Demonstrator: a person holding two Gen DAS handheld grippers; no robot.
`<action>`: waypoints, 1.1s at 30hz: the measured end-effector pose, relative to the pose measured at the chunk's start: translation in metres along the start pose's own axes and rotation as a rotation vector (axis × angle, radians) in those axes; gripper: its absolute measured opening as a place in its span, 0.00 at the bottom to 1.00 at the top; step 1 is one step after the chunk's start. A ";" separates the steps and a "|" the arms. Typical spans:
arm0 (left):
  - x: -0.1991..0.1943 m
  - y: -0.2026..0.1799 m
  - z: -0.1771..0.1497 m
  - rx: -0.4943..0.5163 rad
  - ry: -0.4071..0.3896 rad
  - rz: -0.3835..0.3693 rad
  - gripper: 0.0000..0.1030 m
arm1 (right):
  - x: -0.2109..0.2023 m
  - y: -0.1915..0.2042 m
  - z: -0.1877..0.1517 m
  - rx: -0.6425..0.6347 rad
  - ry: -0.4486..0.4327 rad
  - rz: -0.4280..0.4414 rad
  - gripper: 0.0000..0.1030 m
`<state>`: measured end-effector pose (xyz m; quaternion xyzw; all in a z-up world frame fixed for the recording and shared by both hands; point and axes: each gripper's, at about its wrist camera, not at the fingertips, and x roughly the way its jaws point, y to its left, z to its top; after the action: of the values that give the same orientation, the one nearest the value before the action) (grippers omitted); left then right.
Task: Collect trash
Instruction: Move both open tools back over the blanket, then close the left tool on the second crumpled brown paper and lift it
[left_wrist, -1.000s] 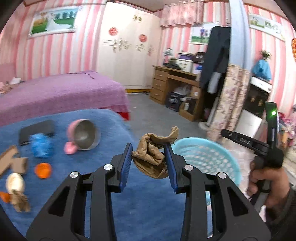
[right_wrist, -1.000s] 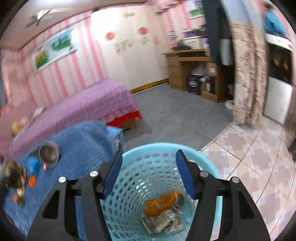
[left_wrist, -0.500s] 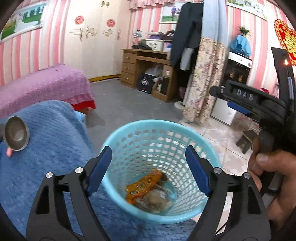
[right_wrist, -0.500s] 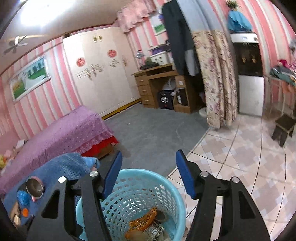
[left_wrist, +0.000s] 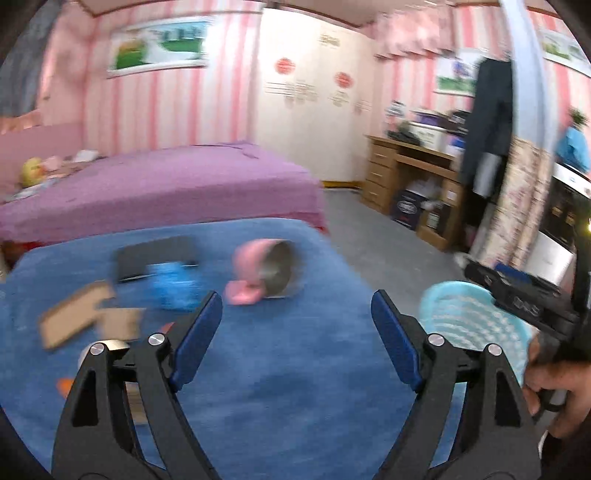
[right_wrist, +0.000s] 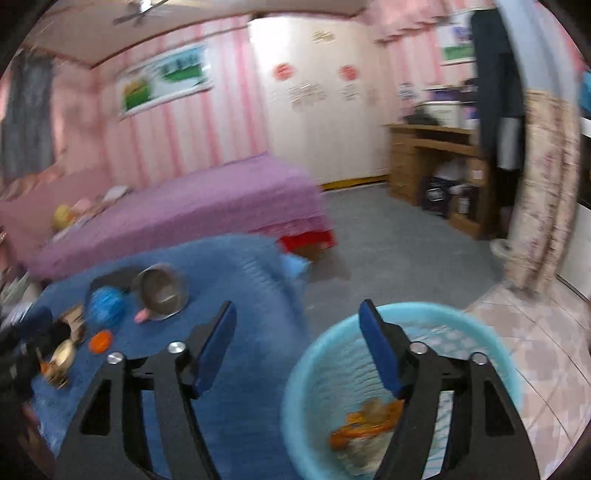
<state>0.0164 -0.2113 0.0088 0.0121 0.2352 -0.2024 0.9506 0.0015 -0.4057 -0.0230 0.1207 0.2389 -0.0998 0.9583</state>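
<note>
Left gripper swung off basket, wrappers right-view only

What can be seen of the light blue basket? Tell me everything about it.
The light blue basket is a round, open-topped bin that looks like plastic, with perforated lattice walls and a smooth rim. It stands upright beside the blue-covered surface, with grey carpet and tiled floor beyond it. Inside lie an orange wrapper and some paler, blurred scraps. In the right wrist view one right jaw overlaps it; whether anything touches it cannot be told. The left wrist view shows only part of it.
</note>
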 end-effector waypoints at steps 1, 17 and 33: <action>-0.004 0.017 -0.001 -0.010 0.001 0.033 0.80 | 0.003 0.009 -0.002 0.005 0.020 0.031 0.70; -0.041 0.211 -0.034 -0.206 0.065 0.270 0.83 | 0.014 0.190 -0.031 -0.285 0.091 0.219 0.81; -0.018 0.209 -0.042 -0.186 0.116 0.257 0.84 | 0.044 0.195 -0.032 -0.290 0.114 0.221 0.85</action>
<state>0.0648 -0.0075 -0.0360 -0.0344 0.3041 -0.0555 0.9504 0.0744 -0.2175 -0.0361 0.0121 0.2900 0.0485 0.9557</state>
